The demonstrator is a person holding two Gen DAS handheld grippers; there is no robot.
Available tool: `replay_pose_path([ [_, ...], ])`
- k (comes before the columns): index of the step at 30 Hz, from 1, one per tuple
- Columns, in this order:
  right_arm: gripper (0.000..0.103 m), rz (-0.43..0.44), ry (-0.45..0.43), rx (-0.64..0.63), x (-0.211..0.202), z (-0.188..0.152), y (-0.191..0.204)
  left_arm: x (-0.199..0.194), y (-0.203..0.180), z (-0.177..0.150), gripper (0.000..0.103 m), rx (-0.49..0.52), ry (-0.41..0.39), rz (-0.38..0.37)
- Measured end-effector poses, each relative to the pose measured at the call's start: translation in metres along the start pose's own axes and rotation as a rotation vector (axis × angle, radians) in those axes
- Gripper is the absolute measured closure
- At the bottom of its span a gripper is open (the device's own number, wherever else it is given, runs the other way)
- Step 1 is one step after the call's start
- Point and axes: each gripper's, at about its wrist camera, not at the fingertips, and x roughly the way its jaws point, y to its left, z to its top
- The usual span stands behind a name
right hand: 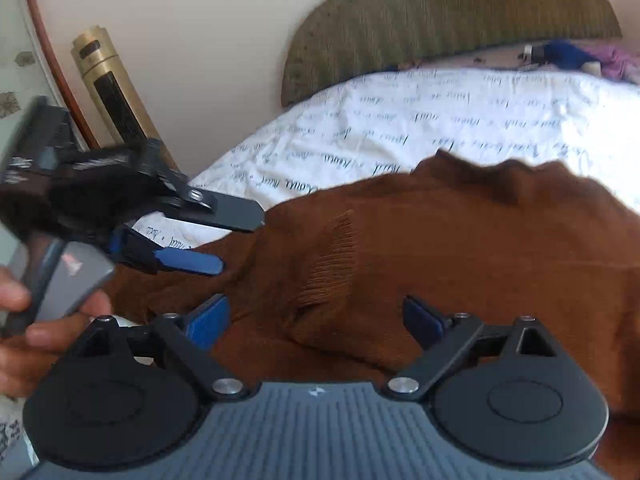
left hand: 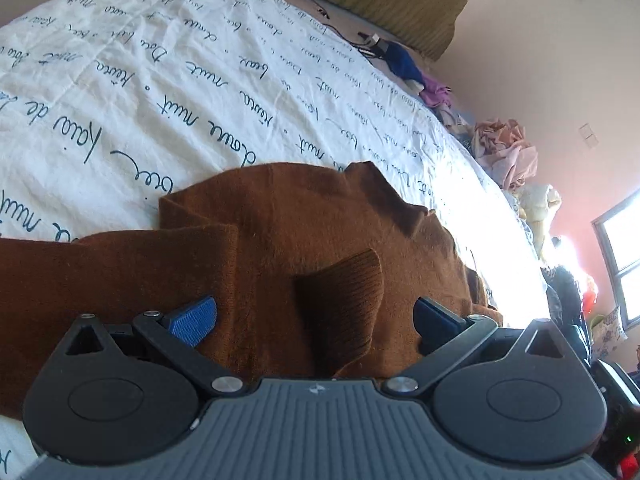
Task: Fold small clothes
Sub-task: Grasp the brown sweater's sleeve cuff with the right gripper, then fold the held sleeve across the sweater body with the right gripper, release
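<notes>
A brown knit sweater (left hand: pixel 280 232) lies crumpled on the white bed cover (left hand: pixel 140 92) printed with dark script. Its ribbed cuff (left hand: pixel 344 300) lies between the blue pads (left hand: pixel 194 320) of my left gripper (left hand: pixel 316 314), which stands open just above the cloth without pressing it. In the right wrist view the sweater (right hand: pixel 460 240) fills the middle, with the ribbed cuff (right hand: pixel 332 260) just ahead of my right gripper (right hand: pixel 316 318). That gripper is open too, with nothing gripped. The left gripper (right hand: pixel 228 236) shows at the left there, open, held by a hand (right hand: pixel 24 344) over the sweater's edge.
An olive pillow (right hand: pixel 440 20) leans at the head of the bed. Blue, purple and pink clothes (left hand: pixel 504 148) are heaped along the bed's far side. A gold cylinder (right hand: pixel 112 88) stands by the wall, and a bright window (left hand: pixel 624 248) is at the right.
</notes>
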Motion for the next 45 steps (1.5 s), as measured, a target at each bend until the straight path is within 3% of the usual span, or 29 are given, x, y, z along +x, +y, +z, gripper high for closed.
replay_pose_path([
  [2,0.009,0.031,-0.037,-0.032,-0.025,-0.003,-0.008,0.01,-0.005,0.001,0.0,-0.002,0.017,-0.033],
  [6,0.009,0.023,-0.059,0.011,-0.057,-0.009,-0.032,0.027,-0.03,-0.001,0.0,0.06,0.054,0.04],
  [12,0.009,0.022,-0.079,0.096,-0.078,-0.021,-0.067,0.043,-0.064,-0.001,0.0,0.176,0.039,0.298],
  [13,0.009,0.019,-0.08,0.109,-0.079,-0.024,-0.071,0.049,-0.071,-0.002,0.0,0.235,0.038,0.335],
  [15,0.009,0.03,-0.077,0.126,-0.082,-0.027,-0.075,0.066,-0.087,-0.007,0.001,0.391,0.049,0.499],
  [18,0.009,0.035,-0.096,0.146,-0.088,-0.032,-0.079,0.073,-0.085,-0.017,0.004,0.539,0.041,0.64],
  [22,0.009,0.056,-0.109,0.179,-0.09,-0.031,-0.081,0.039,-0.056,-0.014,0.0,0.52,-0.05,0.809],
  [24,0.009,0.109,-0.108,0.181,-0.083,-0.027,-0.078,0.019,-0.041,-0.012,0.001,0.485,-0.077,0.867],
  [27,0.009,0.195,-0.073,0.215,-0.056,-0.016,-0.068,-0.018,-0.023,-0.01,0.0,0.352,-0.097,0.789],
  [29,0.01,0.212,-0.043,0.213,-0.033,-0.009,-0.06,-0.036,-0.02,-0.011,0.0,0.278,-0.112,0.65],
  [33,0.011,0.128,-0.034,0.206,-0.031,-0.01,-0.052,-0.033,-0.029,-0.009,0.0,0.154,-0.045,0.348],
  [35,0.011,0.023,-0.061,0.176,-0.054,-0.019,-0.062,-0.023,-0.047,-0.013,0.0,0.178,-0.037,0.23],
  [37,0.011,-0.078,-0.111,0.213,-0.085,-0.029,-0.091,-0.007,-0.064,-0.021,0.0,0.235,-0.022,0.161],
  [39,0.011,-0.166,-0.148,0.298,-0.116,-0.036,-0.131,0.017,-0.07,-0.031,0.0,0.294,0.027,0.189],
  [41,0.011,-0.23,-0.196,0.395,-0.143,-0.042,-0.174,0.038,-0.067,-0.041,0.0,0.361,0.053,0.282],
  [43,0.011,-0.253,-0.219,0.468,-0.157,-0.048,-0.209,0.053,-0.06,-0.049,0.0,0.435,0.042,0.396],
  [45,0.013,-0.23,-0.228,0.535,-0.158,-0.052,-0.233,0.052,-0.049,-0.05,0.0,0.403,0.031,0.403],
])
